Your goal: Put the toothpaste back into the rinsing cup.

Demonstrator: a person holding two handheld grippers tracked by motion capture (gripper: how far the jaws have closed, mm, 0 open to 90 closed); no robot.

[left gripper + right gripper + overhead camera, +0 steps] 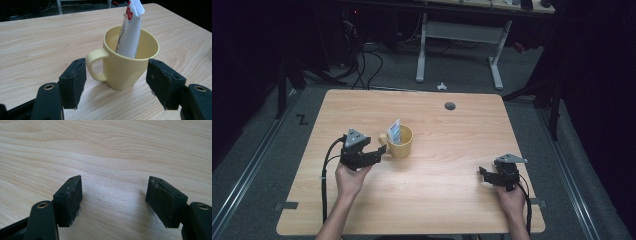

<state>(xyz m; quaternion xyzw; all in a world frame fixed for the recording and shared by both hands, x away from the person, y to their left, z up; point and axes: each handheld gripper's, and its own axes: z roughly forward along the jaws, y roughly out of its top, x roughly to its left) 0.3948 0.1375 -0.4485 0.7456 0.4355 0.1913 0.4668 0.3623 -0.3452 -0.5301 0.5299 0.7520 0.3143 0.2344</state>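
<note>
A pale yellow mug (401, 142) (126, 61) stands upright on the wooden table (452, 130), its handle (96, 63) turned toward my left gripper. A white sachet with red print (394, 131) (130, 30) leans inside the mug and sticks out above the rim. My left gripper (379, 150) (116, 83) is open just short of the mug, its pads wide apart and touching nothing. My right gripper (484, 175) (113, 200) rests low over bare wood near the table's right front, open with nothing between its pads.
A round grey cable port (450, 106) sits near the table's far edge. Beyond the table stand a white desk frame (459, 45) and loose cables on the floor (362, 65). Dark surroundings lie on both sides.
</note>
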